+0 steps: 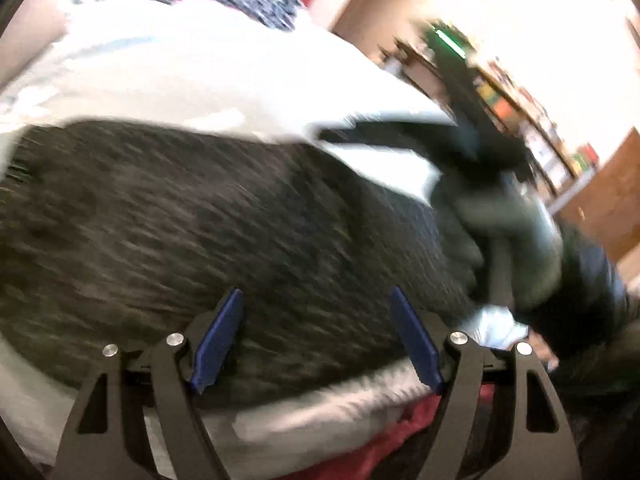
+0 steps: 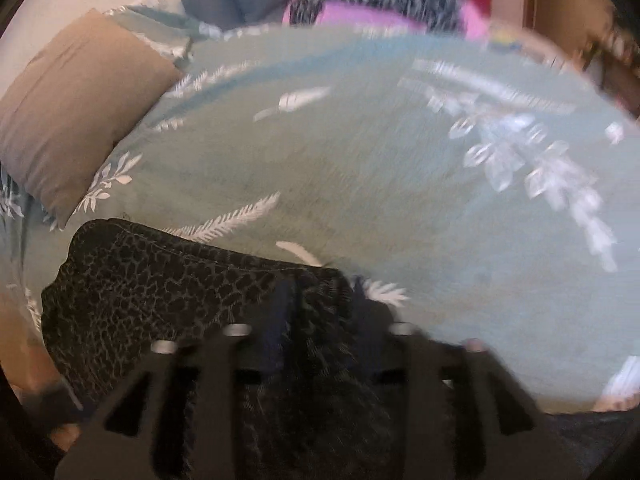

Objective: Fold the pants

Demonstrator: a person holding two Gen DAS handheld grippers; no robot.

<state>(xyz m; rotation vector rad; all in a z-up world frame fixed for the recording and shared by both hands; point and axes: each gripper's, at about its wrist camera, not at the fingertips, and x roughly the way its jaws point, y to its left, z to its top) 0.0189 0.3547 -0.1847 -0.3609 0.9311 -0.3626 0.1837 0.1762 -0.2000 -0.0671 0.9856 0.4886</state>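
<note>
- Left gripper (image 1: 316, 300), blue pads wide apart, hovers empty over dark crackle-patterned fabric pants (image 1: 200, 220).
- Right gripper (image 2: 320, 300) is blurred; cannot tell its grip on the pants (image 2: 160, 300) on the pale green leaf-print bedspread (image 2: 360, 160).

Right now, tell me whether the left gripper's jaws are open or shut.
Open: the left gripper shows its blue jaws spread wide above the dark pants, nothing pinched between them.

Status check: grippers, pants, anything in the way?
Left gripper open over pants. Right gripper astride pants edge, grip unclear. Pillow well clear.

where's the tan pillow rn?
Right wrist view, upper left: the tan rectangular pillow lies on the pale green leaf-print bedspread, above the dark patterned pants.
</note>
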